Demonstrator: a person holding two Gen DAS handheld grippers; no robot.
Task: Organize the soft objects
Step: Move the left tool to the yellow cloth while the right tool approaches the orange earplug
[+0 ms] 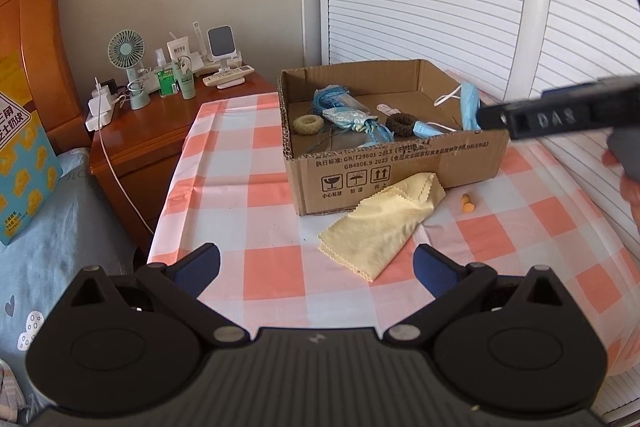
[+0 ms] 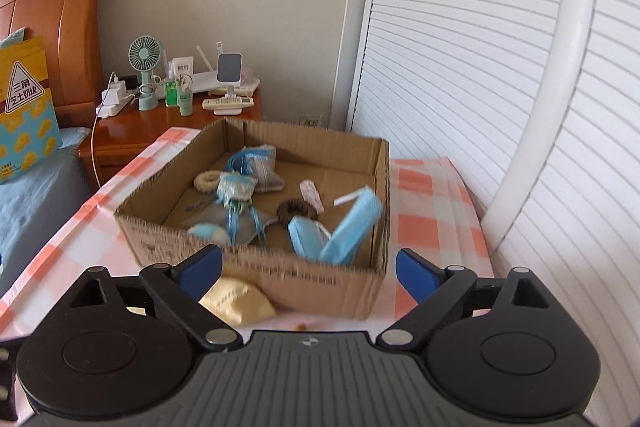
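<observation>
An open cardboard box (image 1: 400, 163) (image 2: 320, 279) stands on the checked cloth. It holds blue face masks (image 2: 352, 227), a brown scrunchie (image 2: 290, 211), a cream scrunchie (image 2: 208, 181) and tasselled sachets (image 2: 236, 189). A yellow cloth (image 1: 380, 223) (image 2: 240, 301) lies crumpled against the box front, with a small orange earplug (image 1: 467, 205) to its right. My left gripper (image 1: 316, 263) is open and empty, just short of the yellow cloth. My right gripper (image 2: 308, 263) is open and empty in front of the box. One of its fingers (image 1: 552, 117) shows over the box's right corner.
A wooden nightstand (image 1: 160, 131) at the back left carries a small fan (image 1: 126, 51), bottles, chargers and a remote. A bed with a snack bag (image 1: 20, 163) lies left. White louvred doors (image 2: 460, 67) and a curved white bar (image 2: 552, 87) stand behind and right.
</observation>
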